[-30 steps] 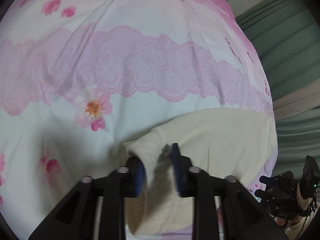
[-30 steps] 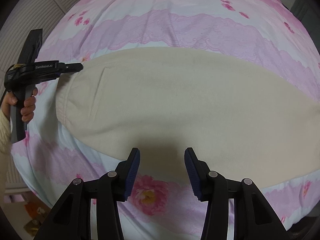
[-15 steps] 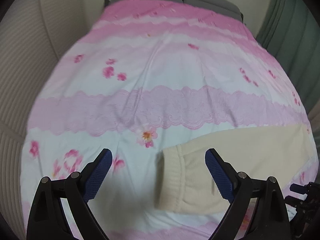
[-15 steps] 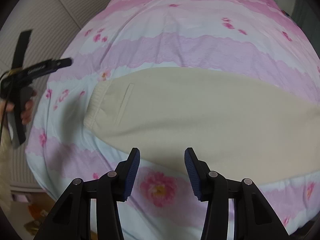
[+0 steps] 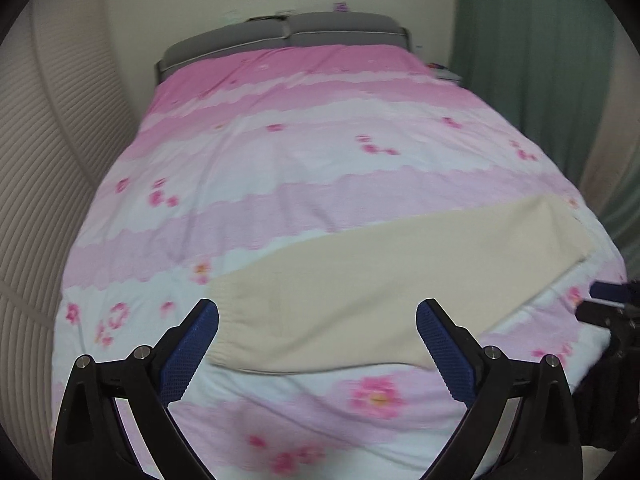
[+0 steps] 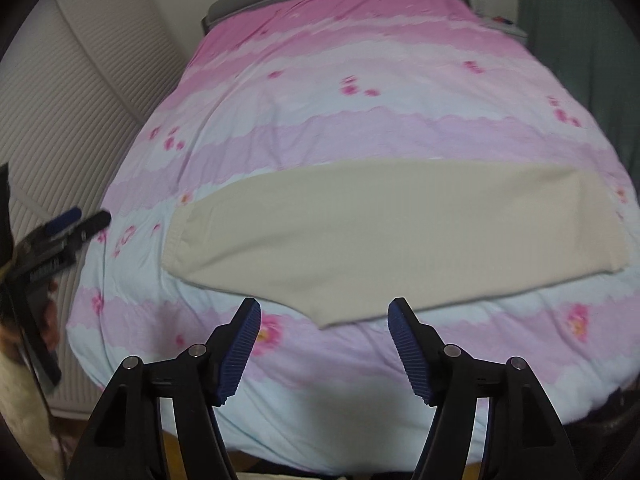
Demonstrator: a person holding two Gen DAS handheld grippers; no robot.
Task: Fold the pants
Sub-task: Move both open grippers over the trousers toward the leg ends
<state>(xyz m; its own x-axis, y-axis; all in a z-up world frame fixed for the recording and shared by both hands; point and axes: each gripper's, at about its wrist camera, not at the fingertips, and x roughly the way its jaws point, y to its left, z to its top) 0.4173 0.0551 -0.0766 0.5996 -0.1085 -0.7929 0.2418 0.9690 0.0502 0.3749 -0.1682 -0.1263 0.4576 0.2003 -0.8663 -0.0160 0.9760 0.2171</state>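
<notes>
The cream pants (image 6: 384, 240) are being found laid flat across the near end of the pink floral bedspread (image 5: 320, 152), bounded by a grey headboard (image 5: 280, 36) and green curtain (image 5: 532, 60). The left gripper (image 5: 317, 316) and right gripper (image 6: 324, 312) are being held above, jaws just opened wide, nothing between them.

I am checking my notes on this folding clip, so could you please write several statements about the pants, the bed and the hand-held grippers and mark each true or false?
1. The cream pants lie flat across the floral bedspread. True.
2. The left hand-held gripper is clamped on the waistband. False: its jaws stand wide apart with nothing between the pads, having just opened.
3. The right hand-held gripper grips a pant leg. False: it is open and holds nothing.
4. A grey headboard stands at the far end of the bed. True.
5. The pants hang off the foot of the bed. False: they rest wholly on the bedspread.
</notes>
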